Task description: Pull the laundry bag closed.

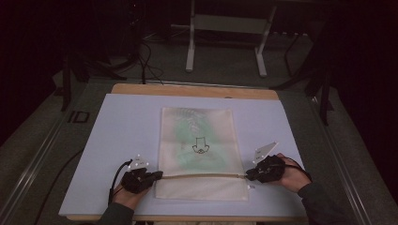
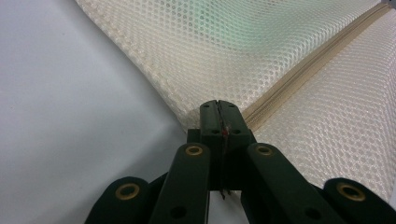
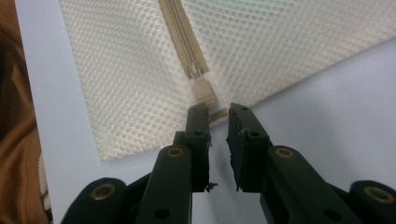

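Slip risk at the zipper pull [image 3: 206, 91]: right gripper [image 3: 218, 109] has jaws narrowly apart around the tab, not clamped, so it may miss. Left gripper [image 2: 218, 108] is pinched tight on the mesh laundry bag [image 1: 197, 136] corner; thin hold could tear free. Bag lies flat mid-table [image 1: 117, 122]. Printed black figure [image 1: 200, 146], no readable text.

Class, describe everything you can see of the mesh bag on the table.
The mesh bag is a cream, netted rectangle lying flat on the pale table cover. Something green shows faintly through it, under a small black drawing. A closed zip crosses it near the person's edge, its slider at the right end. The left gripper is shut on the bag's edge beside the zip's left end; the right gripper stands open at the slider.
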The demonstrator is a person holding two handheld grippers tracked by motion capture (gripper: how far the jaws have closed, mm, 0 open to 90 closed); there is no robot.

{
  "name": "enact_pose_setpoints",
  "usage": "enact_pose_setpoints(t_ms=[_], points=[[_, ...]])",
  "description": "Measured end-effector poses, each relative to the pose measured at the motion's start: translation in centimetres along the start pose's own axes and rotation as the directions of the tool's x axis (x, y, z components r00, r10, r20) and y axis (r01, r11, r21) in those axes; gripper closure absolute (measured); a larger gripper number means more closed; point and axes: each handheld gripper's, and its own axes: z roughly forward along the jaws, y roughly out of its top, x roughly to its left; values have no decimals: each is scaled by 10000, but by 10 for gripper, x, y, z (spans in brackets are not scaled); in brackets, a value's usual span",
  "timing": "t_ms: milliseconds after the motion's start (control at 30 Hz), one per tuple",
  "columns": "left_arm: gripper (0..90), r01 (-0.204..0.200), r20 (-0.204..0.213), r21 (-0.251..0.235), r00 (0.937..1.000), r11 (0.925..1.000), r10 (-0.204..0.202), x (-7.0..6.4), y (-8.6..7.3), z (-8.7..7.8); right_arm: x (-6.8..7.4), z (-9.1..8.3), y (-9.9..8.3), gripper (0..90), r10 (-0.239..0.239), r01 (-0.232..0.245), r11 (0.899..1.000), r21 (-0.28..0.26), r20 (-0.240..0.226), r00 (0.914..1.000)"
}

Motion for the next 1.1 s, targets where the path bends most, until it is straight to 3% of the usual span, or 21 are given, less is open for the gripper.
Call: enact_pose_setpoints(t_ms=[1100], points=[[893, -37, -41, 32, 10000, 10000, 37, -1, 0, 0, -10, -25, -28, 804, 843, -810, 9935, -799, 388, 9957]])
